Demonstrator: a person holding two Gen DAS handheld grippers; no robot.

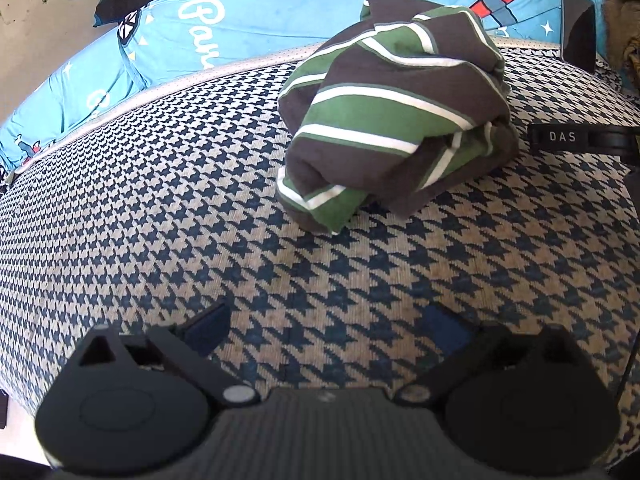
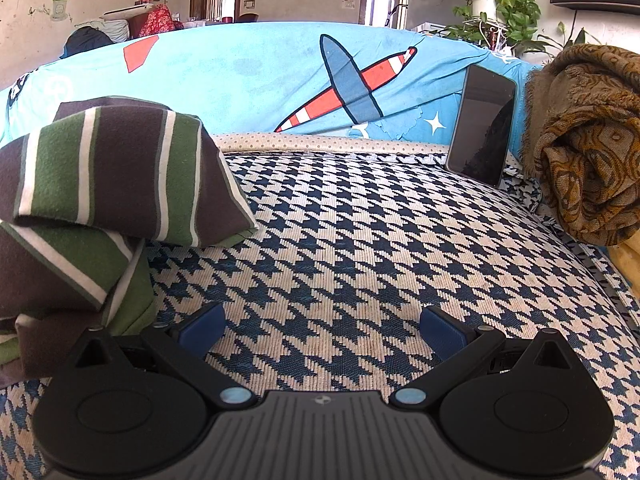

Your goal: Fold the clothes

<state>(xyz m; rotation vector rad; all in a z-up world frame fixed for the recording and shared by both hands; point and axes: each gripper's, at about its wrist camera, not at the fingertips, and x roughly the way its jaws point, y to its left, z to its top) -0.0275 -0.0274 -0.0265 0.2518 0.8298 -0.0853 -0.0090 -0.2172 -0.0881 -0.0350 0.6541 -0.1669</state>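
Observation:
A crumpled garment with brown, green and white stripes (image 1: 396,108) lies bunched on the houndstooth-covered seat (image 1: 160,184). My left gripper (image 1: 328,328) is open and empty, hovering over the seat in front of the garment, apart from it. In the right wrist view the same garment (image 2: 100,200) fills the left side. My right gripper (image 2: 322,330) is open and empty, low over the seat (image 2: 360,240), just right of the garment; its left finger is close beside the cloth. The right gripper's black body marked "DAS" (image 1: 580,138) shows at the right edge of the left wrist view.
A blue cartoon-print cover (image 2: 280,80) drapes the backrest behind the seat. A dark phone (image 2: 482,124) leans against it at the right. A brown patterned blanket (image 2: 588,140) is piled at the far right. Plants and doorways stand beyond.

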